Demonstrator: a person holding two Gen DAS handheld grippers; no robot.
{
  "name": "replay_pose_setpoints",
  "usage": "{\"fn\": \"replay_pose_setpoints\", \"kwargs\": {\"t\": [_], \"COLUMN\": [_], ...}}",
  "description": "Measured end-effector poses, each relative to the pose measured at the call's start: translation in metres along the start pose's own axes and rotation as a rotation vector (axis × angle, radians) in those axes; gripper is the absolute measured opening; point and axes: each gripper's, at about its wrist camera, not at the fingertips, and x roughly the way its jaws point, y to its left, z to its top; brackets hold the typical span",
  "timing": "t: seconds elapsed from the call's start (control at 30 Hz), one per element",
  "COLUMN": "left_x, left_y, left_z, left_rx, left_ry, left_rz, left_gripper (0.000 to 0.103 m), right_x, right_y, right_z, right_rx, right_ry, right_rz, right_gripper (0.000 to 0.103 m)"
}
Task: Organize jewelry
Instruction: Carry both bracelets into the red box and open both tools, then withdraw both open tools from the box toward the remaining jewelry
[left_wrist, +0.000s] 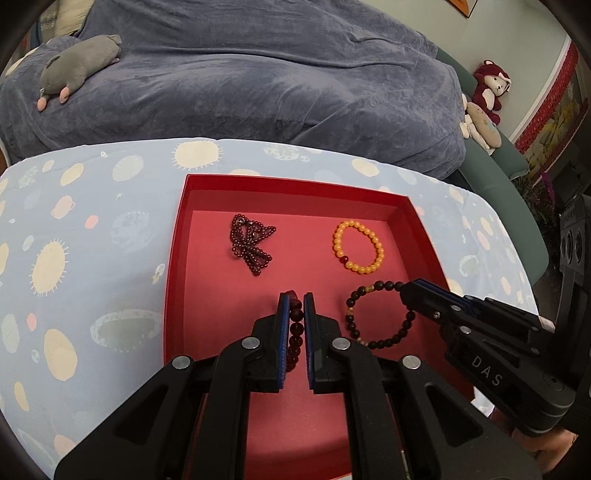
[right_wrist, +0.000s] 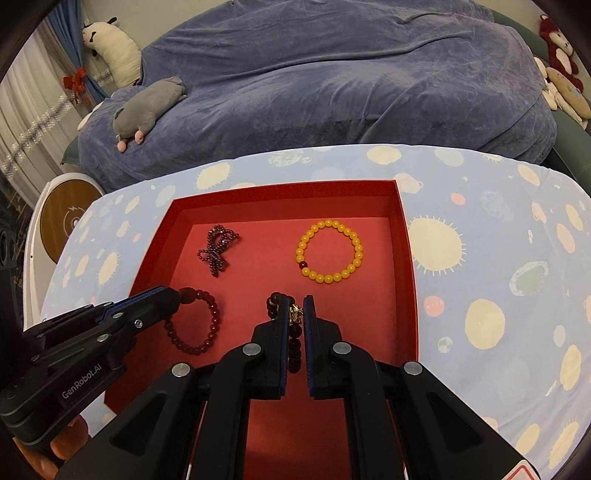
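A red tray (left_wrist: 295, 188) (right_wrist: 280, 190) lies on the spotted blue tablecloth. In it, a garnet bead strand (left_wrist: 252, 243) (right_wrist: 218, 248) lies bunched at the back left and a yellow bead bracelet (left_wrist: 359, 246) (right_wrist: 329, 251) at the back right. My left gripper (left_wrist: 295, 301) (right_wrist: 177, 293) is shut on a dark red bead bracelet (left_wrist: 295, 332) (right_wrist: 210, 325) at the front left. My right gripper (right_wrist: 295, 302) (left_wrist: 406, 290) is shut on a black bead bracelet with gold charms (right_wrist: 293, 332) (left_wrist: 380, 317) at the front right.
A blue-grey blanket covers a sofa (left_wrist: 258, 74) behind the table, with a grey plush toy (left_wrist: 81, 62) (right_wrist: 147, 105) on it. Red and cream plush toys (left_wrist: 487, 99) sit at the far right. A round wooden-topped device (right_wrist: 62, 218) stands left of the table.
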Motion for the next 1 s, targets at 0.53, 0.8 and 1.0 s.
{"fn": "replay_pose_setpoints", "kwargs": {"t": [0.53, 0.8, 1.0], "left_x": [-0.008, -0.022, -0.043], "left_y": [0.021, 0.015, 0.009], "left_z": [-0.006, -0.012, -0.024], "left_rx": [-0.039, -0.014, -0.016], "left_ry": [-0.093, -0.1, -0.115], "left_rz": [0.118, 0.142, 0.135], "left_gripper": [0.047, 0.047, 0.048], "right_x": [-0.001, -0.021, -0.041], "right_y": [-0.006, -0.005, -0.006], "right_z": [-0.002, -0.01, -0.023], "right_rx": [-0.026, -0.021, -0.011], "right_ry": [-0.037, -0.052, -0.063], "right_rz": [-0.092, -0.088, -0.083], "right_gripper": [0.039, 0.039, 0.039]}}
